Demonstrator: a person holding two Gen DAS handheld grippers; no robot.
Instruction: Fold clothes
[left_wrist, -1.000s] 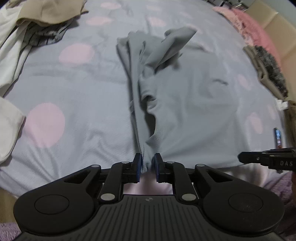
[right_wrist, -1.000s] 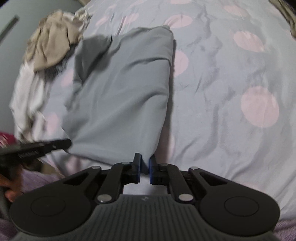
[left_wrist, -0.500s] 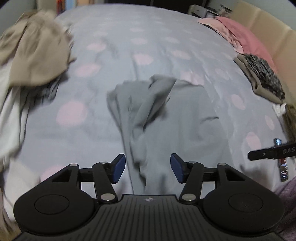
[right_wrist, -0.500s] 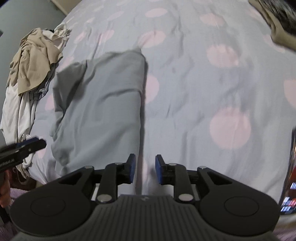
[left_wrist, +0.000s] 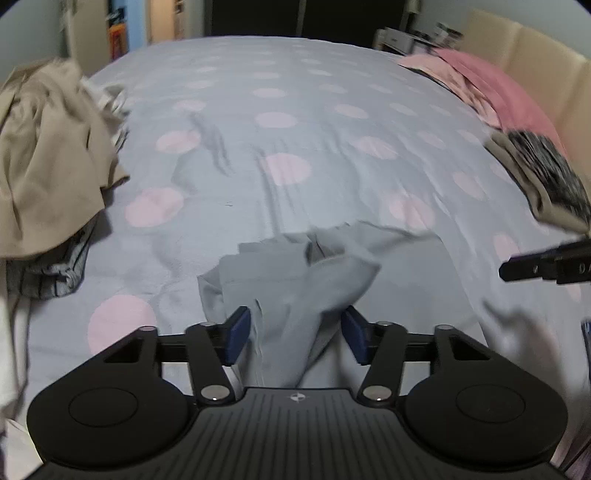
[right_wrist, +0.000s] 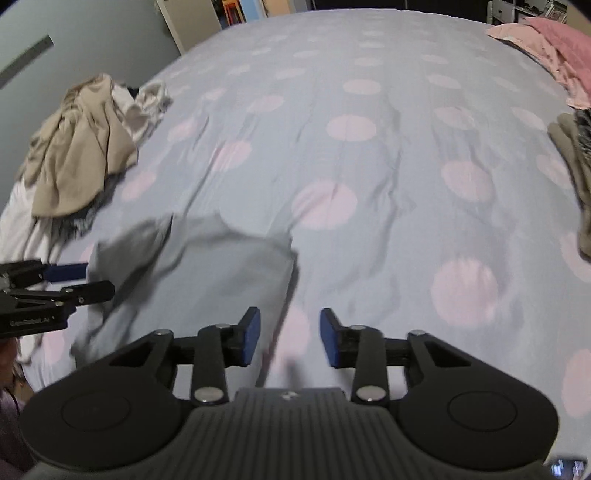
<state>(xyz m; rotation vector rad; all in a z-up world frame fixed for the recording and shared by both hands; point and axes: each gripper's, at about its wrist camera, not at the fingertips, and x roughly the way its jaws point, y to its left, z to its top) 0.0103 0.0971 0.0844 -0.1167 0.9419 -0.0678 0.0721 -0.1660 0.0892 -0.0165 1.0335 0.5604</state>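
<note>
Left wrist view. Left claw (left_wrist: 295, 334): spread wide, blue pads (left_wrist: 236, 334) apart, nothing pinched. A ridge of the grey garment (left_wrist: 295, 280) rises between the fingers; contact with the pads cannot be told. The garment lies crumpled on the near part of the bed (left_wrist: 295, 110), whose cover is grey-blue with pink dots. Left edge: beige clothes pile (left_wrist: 44, 158) over a striped item (left_wrist: 55, 273). Right edge: pink bedding (left_wrist: 491, 81), a dark patterned garment (left_wrist: 546, 173), a cream headboard (left_wrist: 535, 70). The right claw's finger (left_wrist: 546, 264) enters from the right; white lettering on it, only "D" legible.

Right wrist view. Right claw (right_wrist: 290, 338): spread, pads (right_wrist: 251, 336) apart, empty, over bare bedcover just right of the grey garment's (right_wrist: 207, 266) edge. The left claw (right_wrist: 70, 282) shows at the left edge, fingers apart, one blue pad visible; its body carries small printed text, too blurred to read. Shown here only: a grey wall (right_wrist: 74, 33) and a white garment (right_wrist: 147, 99) beside the beige pile (right_wrist: 77, 155).
</note>
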